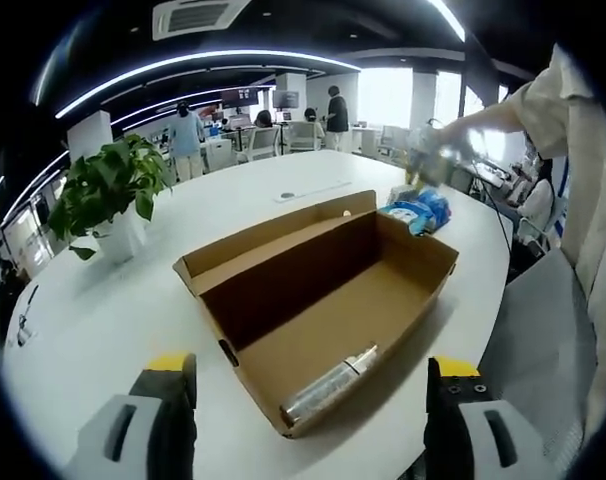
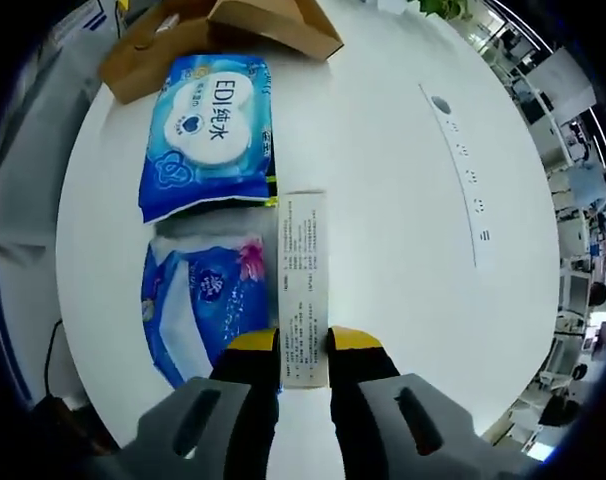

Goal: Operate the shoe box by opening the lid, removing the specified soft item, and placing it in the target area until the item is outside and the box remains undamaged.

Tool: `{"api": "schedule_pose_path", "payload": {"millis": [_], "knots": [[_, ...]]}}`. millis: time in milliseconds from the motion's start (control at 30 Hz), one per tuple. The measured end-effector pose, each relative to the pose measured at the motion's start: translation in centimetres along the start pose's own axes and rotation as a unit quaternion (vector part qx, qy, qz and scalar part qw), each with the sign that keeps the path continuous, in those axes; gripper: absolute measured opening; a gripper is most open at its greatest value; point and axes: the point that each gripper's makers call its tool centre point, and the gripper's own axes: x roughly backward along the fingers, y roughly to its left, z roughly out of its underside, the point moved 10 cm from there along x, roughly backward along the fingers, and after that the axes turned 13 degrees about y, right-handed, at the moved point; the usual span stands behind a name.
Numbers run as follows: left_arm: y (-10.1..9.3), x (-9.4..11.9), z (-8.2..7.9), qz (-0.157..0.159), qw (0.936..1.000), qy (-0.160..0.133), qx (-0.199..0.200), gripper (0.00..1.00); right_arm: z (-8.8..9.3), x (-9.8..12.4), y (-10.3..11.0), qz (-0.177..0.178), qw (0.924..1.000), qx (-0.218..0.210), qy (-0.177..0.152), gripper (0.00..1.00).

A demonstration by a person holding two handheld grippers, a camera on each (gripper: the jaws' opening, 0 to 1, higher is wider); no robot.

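The right gripper point(image 2: 303, 345) clamps its jaws on a slim white carton point(image 2: 303, 290), two blue wipe packs point(image 2: 208, 125) just left of it. The left gripper point(image 1: 313, 385) hangs spread wide before the open shoe box point(image 1: 318, 300), a silver tube point(image 1: 331, 383) inside.

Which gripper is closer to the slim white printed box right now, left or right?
Right. The right gripper has its jaws closed on the near end of the slim white box, beside the blue packs. The left gripper hangs open before the cardboard box, far from it.
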Motion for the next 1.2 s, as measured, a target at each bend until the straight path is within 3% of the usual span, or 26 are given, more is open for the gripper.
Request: {"api": "schedule_pose_path", "payload": {"millis": [733, 1200], "knots": [[-0.28, -0.03, 0.25, 0.003, 1.0, 0.003, -0.003, 0.97, 0.54, 0.0, 0.22, 0.009, 0.9981, 0.05, 0.035, 0.16], [0.27, -0.2, 0.52, 0.009, 0.9999, 0.008, -0.007, 0.97, 0.58, 0.17, 0.15, 0.02, 0.9987, 0.035, 0.031, 0.17]]}}
